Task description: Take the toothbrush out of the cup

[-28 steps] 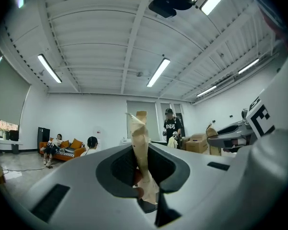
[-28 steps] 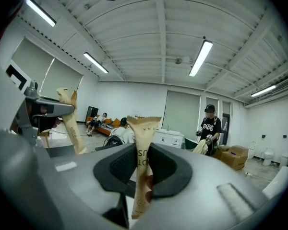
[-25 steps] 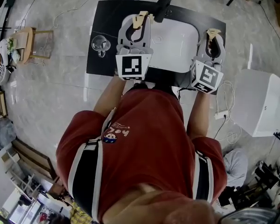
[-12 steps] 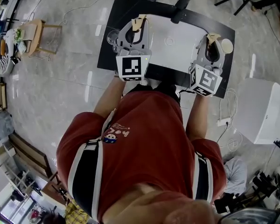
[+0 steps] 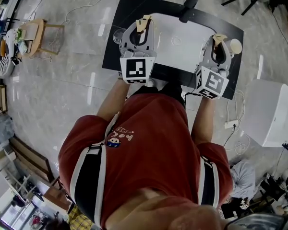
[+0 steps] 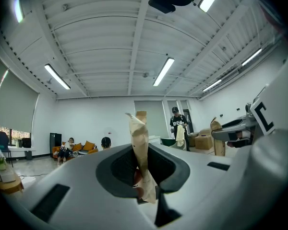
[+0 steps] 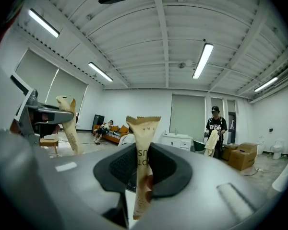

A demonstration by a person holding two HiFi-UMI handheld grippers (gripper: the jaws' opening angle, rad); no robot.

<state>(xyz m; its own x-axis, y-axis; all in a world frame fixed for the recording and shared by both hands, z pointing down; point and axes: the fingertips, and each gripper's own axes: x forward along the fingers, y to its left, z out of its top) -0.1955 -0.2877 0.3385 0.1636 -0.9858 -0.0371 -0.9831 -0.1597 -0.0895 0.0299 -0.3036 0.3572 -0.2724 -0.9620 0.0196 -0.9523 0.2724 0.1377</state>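
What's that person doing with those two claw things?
A person in a red shirt stands at a black table with a white basin, one claw in each hand. The left claw pinches a crumpled tan packet; the right claw pinches a printed tan packet. A glass cup sits beside the left claw. No toothbrush shows.

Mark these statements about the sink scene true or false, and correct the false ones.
1. The left gripper and right gripper are both above the black countertop. True.
2. The right gripper holds a toothbrush. False: its jaws are together with nothing gripped.
3. The clear glass cup stands right of the right gripper. False: it stands beside the left gripper, on its left.
4. The black faucet sits at the far edge of the white basin. True.
5. The person wears a red shirt. True.
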